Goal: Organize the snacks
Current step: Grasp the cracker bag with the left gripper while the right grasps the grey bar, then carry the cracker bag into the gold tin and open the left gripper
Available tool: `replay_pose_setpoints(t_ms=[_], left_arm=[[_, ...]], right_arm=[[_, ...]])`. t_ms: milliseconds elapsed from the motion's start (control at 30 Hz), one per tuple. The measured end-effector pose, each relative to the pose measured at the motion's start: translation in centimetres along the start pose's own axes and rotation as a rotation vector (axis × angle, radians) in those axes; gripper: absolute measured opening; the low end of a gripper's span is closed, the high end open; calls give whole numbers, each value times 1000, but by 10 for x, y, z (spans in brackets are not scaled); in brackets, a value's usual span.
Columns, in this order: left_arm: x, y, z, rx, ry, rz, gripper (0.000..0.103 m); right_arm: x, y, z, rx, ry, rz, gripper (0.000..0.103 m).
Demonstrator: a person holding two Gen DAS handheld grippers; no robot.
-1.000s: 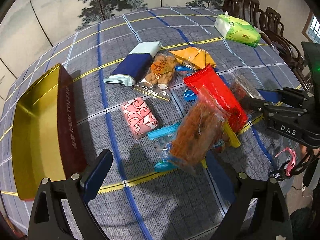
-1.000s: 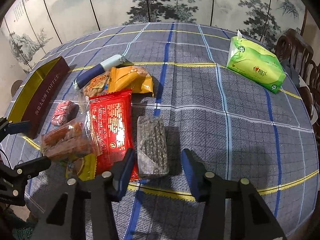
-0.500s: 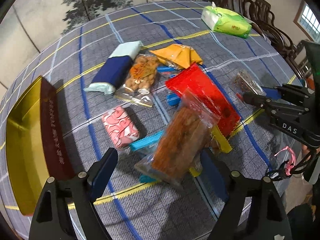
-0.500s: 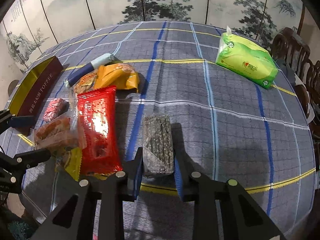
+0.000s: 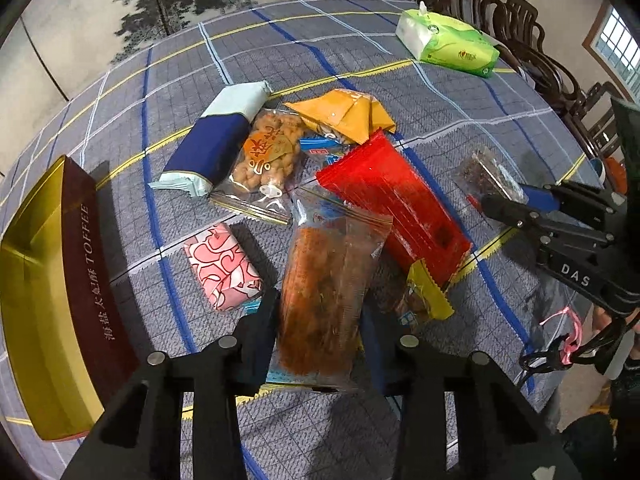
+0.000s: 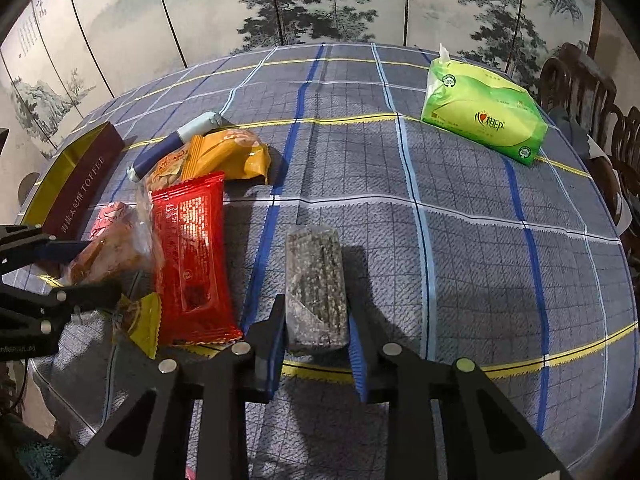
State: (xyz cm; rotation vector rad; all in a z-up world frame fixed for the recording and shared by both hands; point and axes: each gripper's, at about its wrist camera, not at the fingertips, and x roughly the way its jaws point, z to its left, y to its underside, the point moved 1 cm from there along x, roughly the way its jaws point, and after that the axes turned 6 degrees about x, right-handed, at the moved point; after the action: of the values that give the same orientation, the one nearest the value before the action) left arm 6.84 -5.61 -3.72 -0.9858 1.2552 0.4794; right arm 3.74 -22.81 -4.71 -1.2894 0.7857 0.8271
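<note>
Snack pile (image 5: 320, 184) crowding left; bare tablecloth (image 6: 480, 248) right, seemingly.

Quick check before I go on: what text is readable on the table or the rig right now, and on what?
"TOFFEE": maroon side of the gold box, beside Chinese characters too small to read.
"DAS": right gripper body, seen from the left wrist.
"100%": round seal on the green tissue pack; its brand characters are unclear.
Red wrapper: print too fine to read.

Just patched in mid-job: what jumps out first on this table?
Each hand-held gripper is closing on a packet: the left hand-held gripper around a clear bag of orange-brown snacks, the right hand-held gripper around a dark speckled bar. Between them lies a shiny red packet; a gold toffee box stands open far left.
</note>
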Motion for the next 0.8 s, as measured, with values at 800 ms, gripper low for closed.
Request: replay_pose_setpoints(t_ms=[800], left_arm=[[-68,20,84,-191,-124,-96,33]], right_arm=[[6,1,1,20,7,24,28]])
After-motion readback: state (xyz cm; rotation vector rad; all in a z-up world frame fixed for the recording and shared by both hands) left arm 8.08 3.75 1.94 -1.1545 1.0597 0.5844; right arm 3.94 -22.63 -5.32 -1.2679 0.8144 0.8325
